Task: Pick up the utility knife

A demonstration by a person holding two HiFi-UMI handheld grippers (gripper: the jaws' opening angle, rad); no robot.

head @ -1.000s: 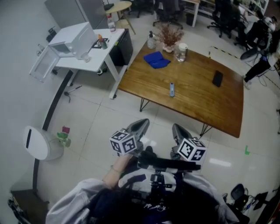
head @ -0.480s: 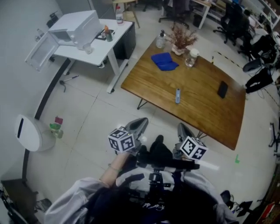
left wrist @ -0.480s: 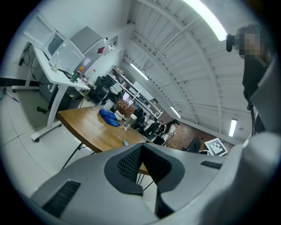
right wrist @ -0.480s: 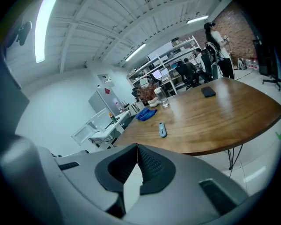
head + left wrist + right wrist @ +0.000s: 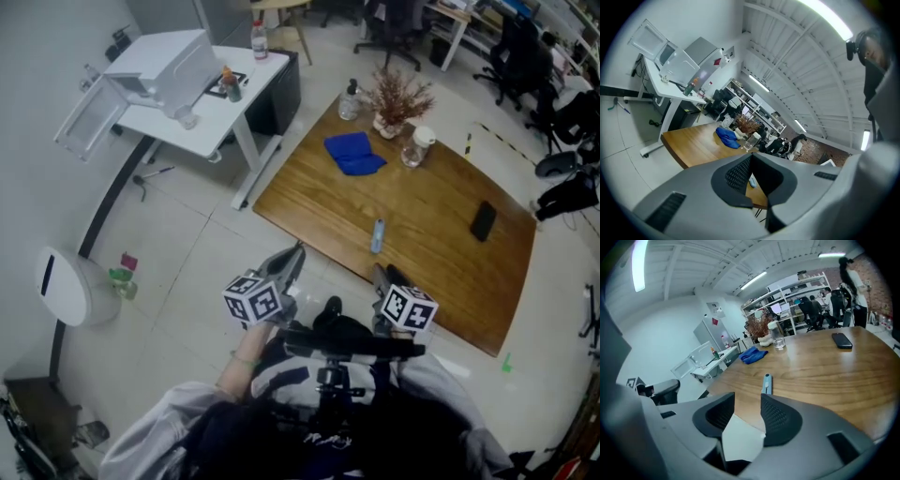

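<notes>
Left gripper: carried over the floor, just short of the counter's near edge; fingers together at the tips, nothing between them; probably along as a spare, one gripper being enough for this pick.
Right gripper: at that same near edge, tilted down toward the wood; fingers opening, the gap empty; parted early, most likely to be ready to straddle the target on arrival.
Counter: wooden top on thin legs, mostly bare on the near side, leaving a free approach.
Utility knife: flat on the counter, not far in from the near edge, well apart from everything else, untouched; long axis roughly toward the person, lined up beyond the right gap in the right gripper view, so a grip across its narrow body looks natural.
Phone: dark slab further right, clear of the approach.
Blue cloth: crumpled toward the far side.
Jar and dried plant: at the far edge, out of the way.
</notes>
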